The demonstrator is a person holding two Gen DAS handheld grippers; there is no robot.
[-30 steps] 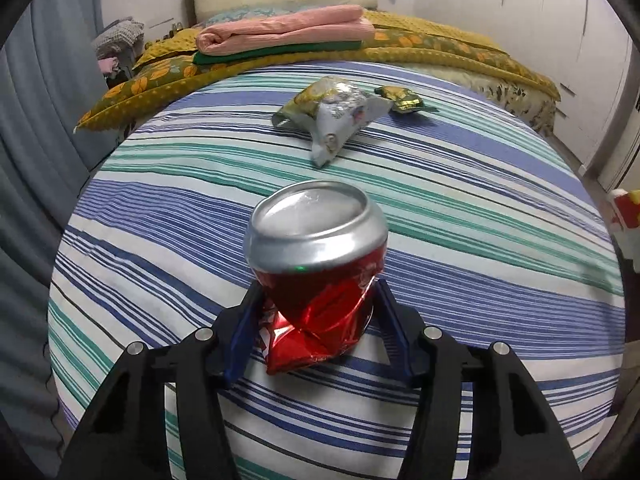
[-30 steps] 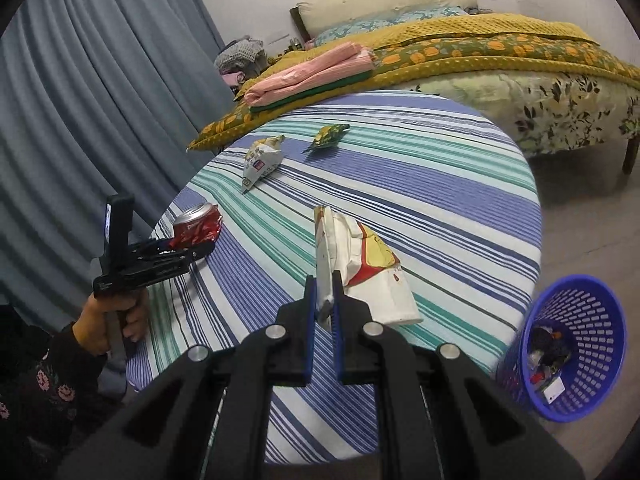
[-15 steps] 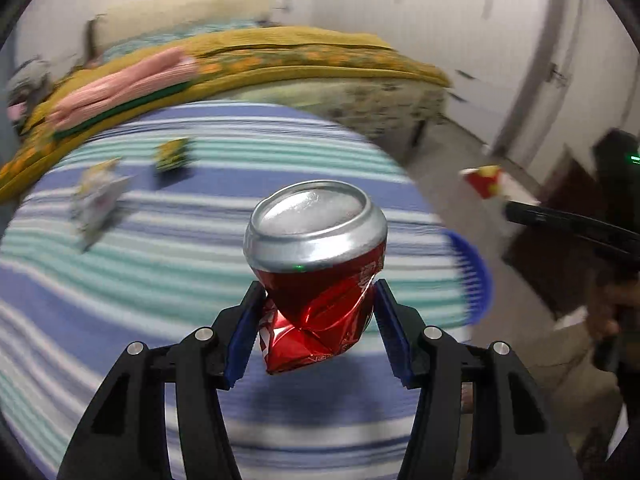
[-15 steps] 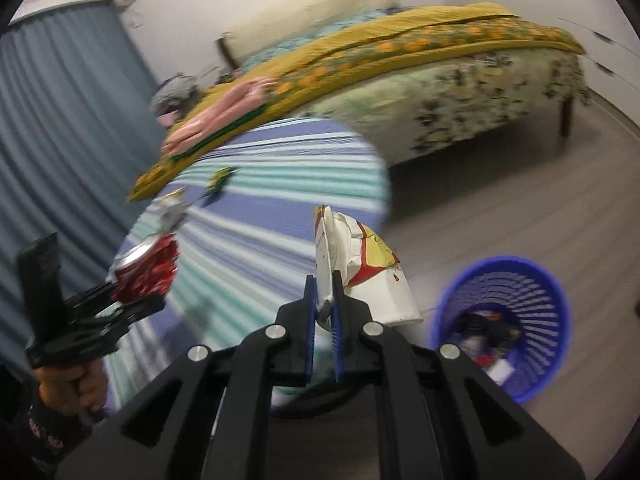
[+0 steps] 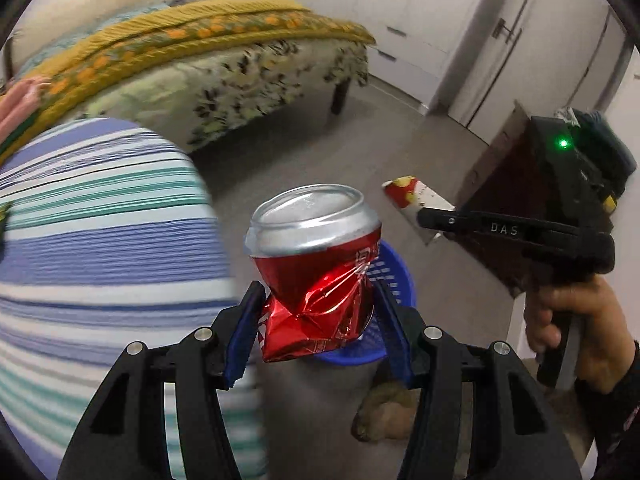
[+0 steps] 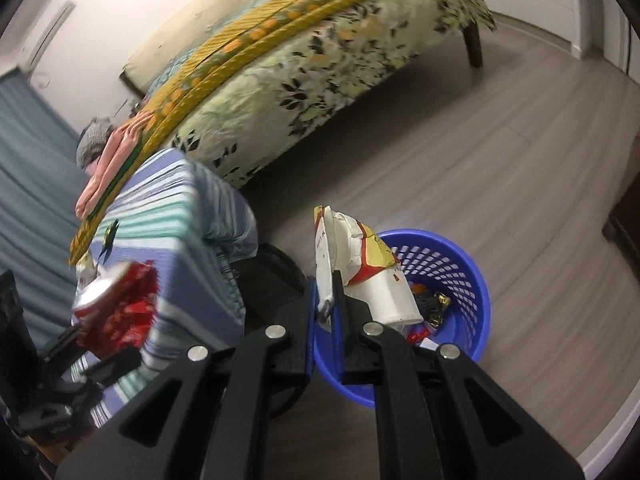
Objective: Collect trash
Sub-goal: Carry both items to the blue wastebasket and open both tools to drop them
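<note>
We hold a crushed red soda can in the left tongs, clenched on its crumpled lower half. The can's long axis runs roughly upright in the left wrist view, silver end up and tilted slightly away from the camera, dented red end down between the blue pads. The silver end sticks out well past the fingertips. Behind and below the can we see the blue basket, mostly hidden by it.

The right tongs are clamped tight on an edge of a white, red and yellow snack bag. The bag stands on its long axis, pointing up and forward from the tips, with its body fanning out to the right of the tongs. It hangs in the air over the near rim of the blue basket, which stands on the wood floor and already has wrappers inside.

In the left wrist view we also see the right tongs from the side, bag at their tip, with the right hand on the handle. In the right wrist view the can and left tongs show blurred at left, next to the striped table. A green wrapper and a pale bag lie on the table. The bed with its yellow floral cover stands behind.
</note>
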